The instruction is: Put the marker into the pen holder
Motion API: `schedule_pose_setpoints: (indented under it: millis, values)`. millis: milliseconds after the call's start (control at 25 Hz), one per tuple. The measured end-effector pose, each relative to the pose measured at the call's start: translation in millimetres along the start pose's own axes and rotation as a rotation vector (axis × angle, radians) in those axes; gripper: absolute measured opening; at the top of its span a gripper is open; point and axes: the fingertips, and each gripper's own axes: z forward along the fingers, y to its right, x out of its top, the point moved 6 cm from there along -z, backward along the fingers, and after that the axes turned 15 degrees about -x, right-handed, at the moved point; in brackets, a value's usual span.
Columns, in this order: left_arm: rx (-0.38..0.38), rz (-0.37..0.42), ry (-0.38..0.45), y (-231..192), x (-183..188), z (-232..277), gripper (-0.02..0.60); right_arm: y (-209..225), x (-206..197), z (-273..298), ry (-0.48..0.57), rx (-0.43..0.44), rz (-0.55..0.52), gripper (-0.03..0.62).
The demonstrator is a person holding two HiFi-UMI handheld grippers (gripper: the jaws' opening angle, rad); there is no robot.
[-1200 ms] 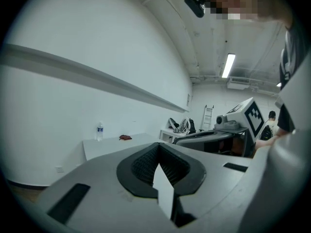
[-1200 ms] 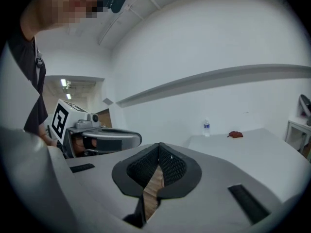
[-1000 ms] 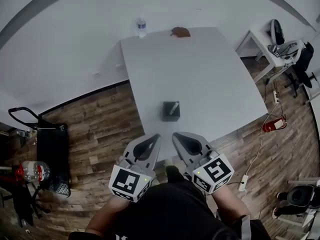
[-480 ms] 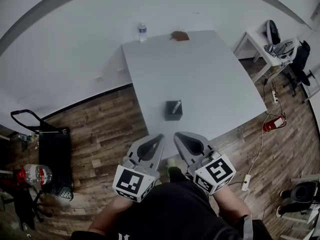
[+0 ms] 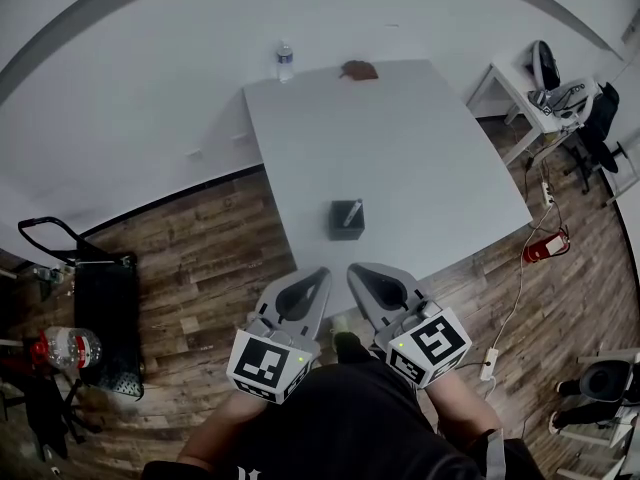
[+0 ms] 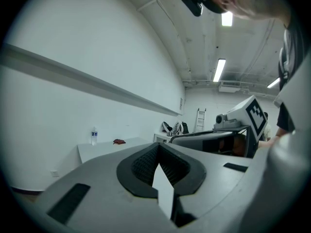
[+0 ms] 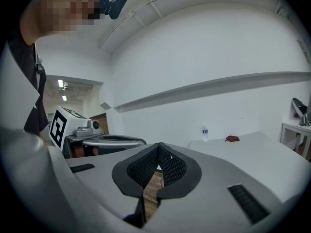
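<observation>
Now L gripper & R gripper are hovering off near edge of counter, both closed, empty; marker sitting in pen holder.

water bottle and brown object at the table's far edge

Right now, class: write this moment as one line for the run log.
left gripper: jaws shut, empty | right gripper: jaws shut, empty | marker: in pen holder | pen holder: on table
</observation>
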Motion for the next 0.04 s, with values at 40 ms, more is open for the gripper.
schedule_pose_setpoints:
  millis: [40]
  values:
    - [0.000, 0.000, 0.000, -0.2, 0.0, 0.6, 0.006, 0.5, 0.0, 0.3, 0.000, 0.000, 0.000, 0.015]
